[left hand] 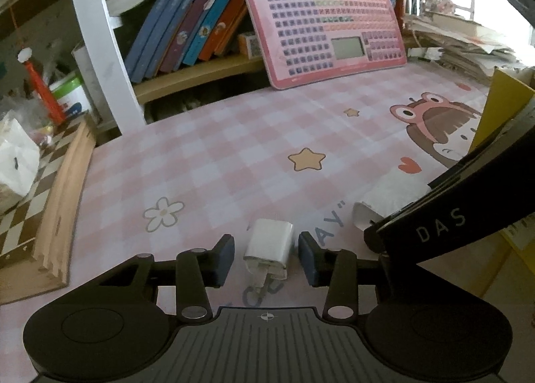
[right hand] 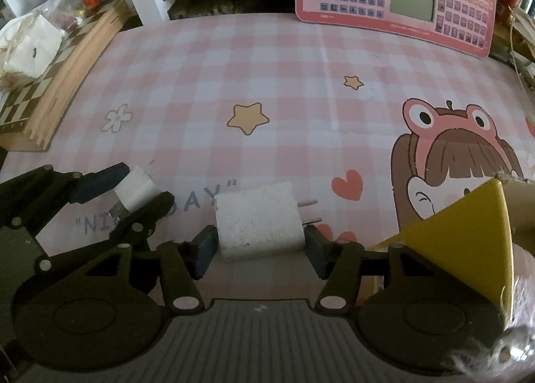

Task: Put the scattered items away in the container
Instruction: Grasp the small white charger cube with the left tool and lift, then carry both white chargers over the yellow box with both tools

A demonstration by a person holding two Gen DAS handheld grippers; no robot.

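Chargers, two in number, are seen on the pink checked mat [right hand: 267,58], one between the jaws of each gripper. The smaller charger [left hand: 269,242] lies straight ahead of the left gripper [left hand: 265,257], its prongs pointed back toward the camera, so its long axis runs along the fingers. The jaws are set close on either side, yet a narrow gap is seen at each pad; no grip is made.

The larger charger [right hand: 259,221] lies across the right gripper [right hand: 260,249], prongs pointing right, long axis crosswise to the fingers. The pads are placed at its two ends, apparently touching or nearly so; whether they press cannot be told.

One yellow box [right hand: 468,242], judged to be the container, is seen just right of the right gripper, so that hand is the nearer to it. One pink keyboard toy [left hand: 324,22] is leaned against the books.
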